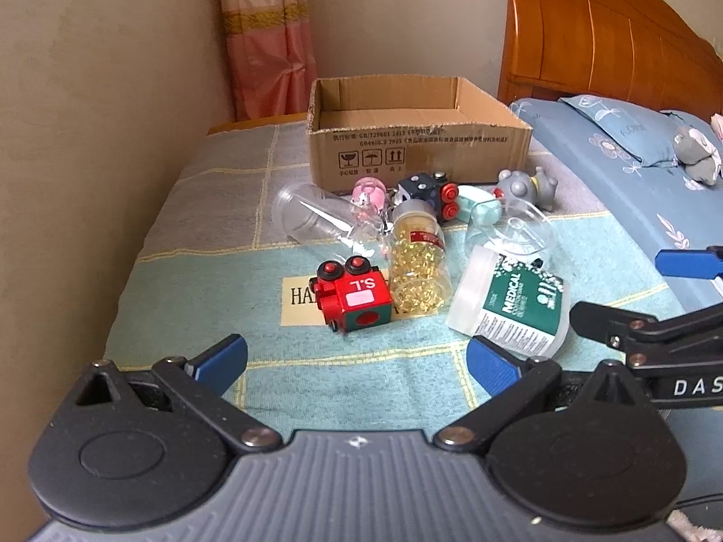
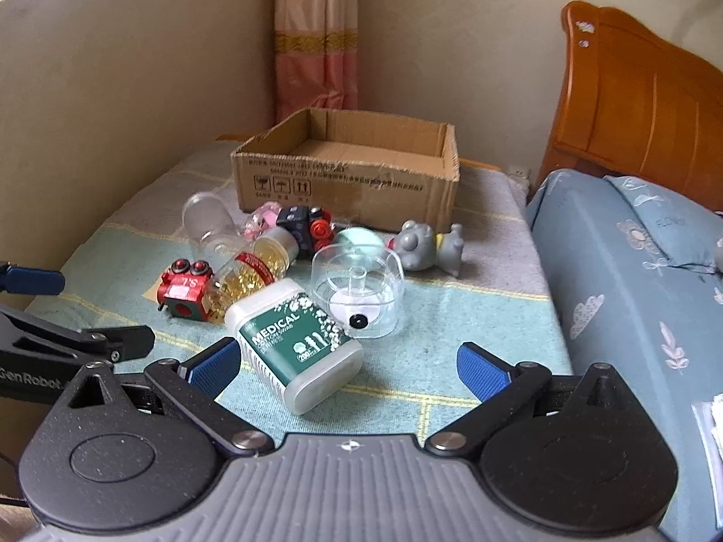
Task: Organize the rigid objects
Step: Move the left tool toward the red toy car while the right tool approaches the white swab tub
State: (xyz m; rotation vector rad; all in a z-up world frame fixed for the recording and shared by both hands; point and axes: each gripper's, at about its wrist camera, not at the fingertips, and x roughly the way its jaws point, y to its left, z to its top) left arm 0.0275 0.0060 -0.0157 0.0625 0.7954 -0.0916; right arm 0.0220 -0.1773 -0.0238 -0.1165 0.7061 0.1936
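Note:
A pile of small objects lies on a cloth-covered table in front of an open cardboard box [image 1: 418, 137] [image 2: 348, 180]. Nearest are a red toy train cube [image 1: 354, 298] [image 2: 185, 291], a clear bottle of yellow capsules [image 1: 418, 262] [image 2: 253, 275] on its side, and a green-labelled medical swab box [image 1: 510, 311] [image 2: 296, 338]. Behind them lie a clear jar [image 1: 307, 217] [image 2: 210, 221], a dark toy train cube [image 1: 429, 196] [image 2: 305, 223], a clear round container [image 1: 515, 232] [image 2: 359, 291] and a grey figurine [image 1: 526, 187] [image 2: 429, 246]. My left gripper [image 1: 357, 363] stands open short of the red cube. My right gripper [image 2: 348, 363] stands open, its left finger beside the swab box.
A beige wall runs along the table's left side, with a pink curtain [image 1: 266, 36] in the corner. A bed with a blue sheet [image 2: 632, 280] and wooden headboard [image 2: 641, 108] borders the right side. The patterned cloth [image 1: 190, 298] is bare at front left.

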